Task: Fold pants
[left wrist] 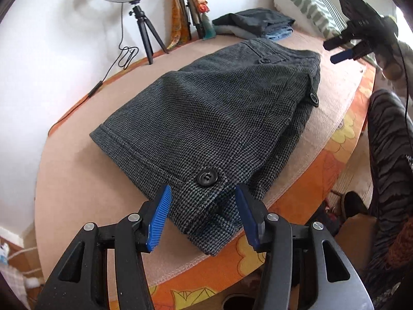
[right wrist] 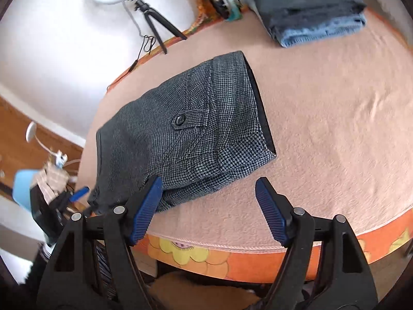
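Note:
The grey houndstooth pants lie folded in a compact stack on the pink cloth-covered table; a black button shows at the near hem. My left gripper is open, its blue pads either side of the near hem corner, just above it. My right gripper is open at the near edge of the pants, its left pad over the fabric's edge, its right pad over bare cloth. The right gripper also shows in the left wrist view beyond the waistband, held off the pants.
A stack of folded dark and denim clothes sits at the table's far side. A ring light on a tripod with a trailing cable stands at the far left edge. A striped pillow lies behind. The orange flowered table edge is close below.

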Demonstrator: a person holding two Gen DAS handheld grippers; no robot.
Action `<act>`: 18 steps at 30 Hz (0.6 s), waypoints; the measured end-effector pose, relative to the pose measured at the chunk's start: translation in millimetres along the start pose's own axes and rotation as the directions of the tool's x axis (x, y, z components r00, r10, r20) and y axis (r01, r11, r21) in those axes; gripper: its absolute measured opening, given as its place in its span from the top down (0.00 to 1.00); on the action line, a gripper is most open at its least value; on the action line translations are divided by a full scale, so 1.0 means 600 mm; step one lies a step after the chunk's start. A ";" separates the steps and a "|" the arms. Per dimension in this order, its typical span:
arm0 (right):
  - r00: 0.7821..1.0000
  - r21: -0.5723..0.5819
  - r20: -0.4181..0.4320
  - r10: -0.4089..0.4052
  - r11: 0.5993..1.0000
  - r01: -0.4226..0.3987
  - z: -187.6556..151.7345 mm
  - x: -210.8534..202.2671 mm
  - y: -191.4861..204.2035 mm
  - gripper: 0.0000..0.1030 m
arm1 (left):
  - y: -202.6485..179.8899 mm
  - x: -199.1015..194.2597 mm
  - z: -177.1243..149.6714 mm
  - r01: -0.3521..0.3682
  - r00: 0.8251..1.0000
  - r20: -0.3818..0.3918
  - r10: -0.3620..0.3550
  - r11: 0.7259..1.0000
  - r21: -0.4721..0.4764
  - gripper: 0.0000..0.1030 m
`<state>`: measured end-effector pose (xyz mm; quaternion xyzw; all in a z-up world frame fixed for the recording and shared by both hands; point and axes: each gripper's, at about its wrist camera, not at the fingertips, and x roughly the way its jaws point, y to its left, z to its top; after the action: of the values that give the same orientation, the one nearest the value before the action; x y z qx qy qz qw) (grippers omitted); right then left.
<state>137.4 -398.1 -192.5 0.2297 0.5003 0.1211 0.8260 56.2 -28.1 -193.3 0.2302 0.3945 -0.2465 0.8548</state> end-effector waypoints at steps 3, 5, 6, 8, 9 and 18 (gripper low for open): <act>1.000 0.054 -0.003 -0.019 0.998 0.019 0.001 0.032 -0.011 0.25 | -0.005 0.013 0.005 -0.016 1.000 -0.024 0.018 0.998 0.057 0.51; 1.000 0.105 -0.006 0.017 0.994 -0.016 0.007 0.050 -0.022 0.25 | -0.005 0.017 0.004 -0.011 0.999 -0.029 0.013 0.997 0.075 0.51; 1.000 0.138 -0.007 0.029 0.990 -0.028 0.008 0.057 -0.028 0.25 | -0.004 0.020 0.004 -0.002 1.000 -0.030 0.005 0.997 0.081 0.51; 1.000 0.188 -0.004 0.022 0.982 -0.021 0.012 0.069 -0.038 0.29 | 0.000 0.021 0.002 0.015 1.000 -0.027 -0.012 0.996 0.089 0.58; 1.000 0.201 -0.003 0.008 0.980 -0.007 0.016 0.075 -0.040 0.41 | 0.001 0.021 0.003 0.030 0.999 -0.024 -0.028 0.996 0.089 0.68; 0.999 0.140 0.031 -0.015 0.990 0.010 0.031 0.052 -0.018 0.82 | 0.029 -0.004 0.011 0.108 0.993 0.034 -0.110 0.993 0.041 0.80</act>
<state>168.1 -398.7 -214.8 0.2860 0.4956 0.0768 0.8165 69.1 -17.6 -184.4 0.2204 0.3863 -0.3045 0.8423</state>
